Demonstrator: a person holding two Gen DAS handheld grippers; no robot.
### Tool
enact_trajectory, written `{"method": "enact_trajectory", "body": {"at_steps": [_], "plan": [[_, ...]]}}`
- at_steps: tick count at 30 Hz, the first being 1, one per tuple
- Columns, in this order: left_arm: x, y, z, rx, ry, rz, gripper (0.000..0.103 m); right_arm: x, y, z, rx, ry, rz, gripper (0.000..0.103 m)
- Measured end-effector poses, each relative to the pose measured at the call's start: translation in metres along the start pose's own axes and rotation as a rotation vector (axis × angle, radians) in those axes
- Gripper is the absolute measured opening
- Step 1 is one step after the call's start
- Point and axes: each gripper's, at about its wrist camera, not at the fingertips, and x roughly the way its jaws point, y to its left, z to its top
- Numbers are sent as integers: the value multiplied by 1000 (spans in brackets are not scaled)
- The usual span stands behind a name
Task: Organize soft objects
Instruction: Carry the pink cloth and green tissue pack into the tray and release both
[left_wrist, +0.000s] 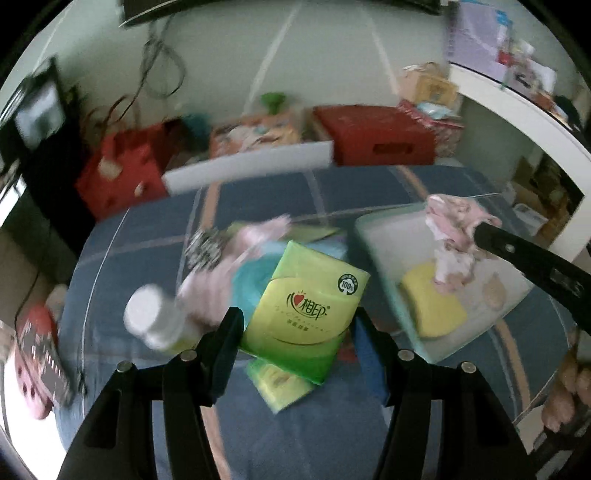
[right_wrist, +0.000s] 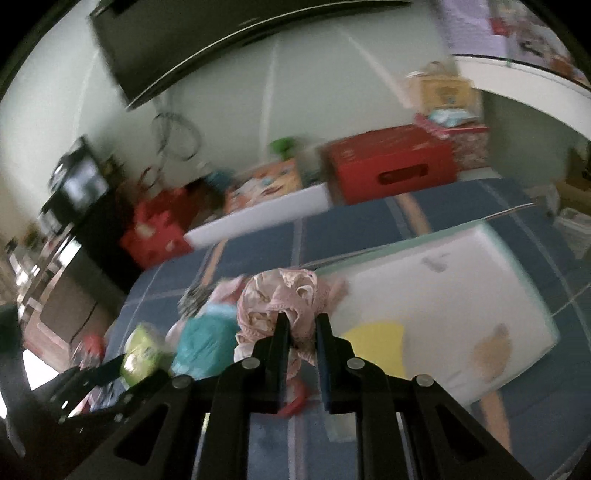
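Blue plaid bedding carries a rectangular white tray near its right edge and a loose heap of soft goods at centre. Left gripper pinches a glossy green tissue pack above that heap, beside a white bottle. Right gripper, pressed nearly together, holds crumpled pink lace fabric over the tray's near-left corner, above a flat yellow sponge.

Dim, flat indoor light with a greenish cast and weak shadows. Both fisheye views bend straight lines and end in black corners. Motion blur smears the background; in the left view the green tissue pack stays sharp, while the white bottle is smeared
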Motion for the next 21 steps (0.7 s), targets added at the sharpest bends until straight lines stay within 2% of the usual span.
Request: {"method": "enact_trajectory", "body": {"at_steps": [5,8,14,17,21], "plan": [[21,-38,24,71,-3,-53,61,10,-42,21,99,-10,-108,15],[43,-60,37,87,19,-93,61,23,-71,18,154,5,-163,15],[92,-94,44,113,70,-143,61,41,-141,8,306,46,-296,15],[112,-108,46,130,83,-141,61,40,-164,9,355,33,-335,15],[135,-119,51,121,100,-162,61,44,-179,7,381,28,-342,15]]}}
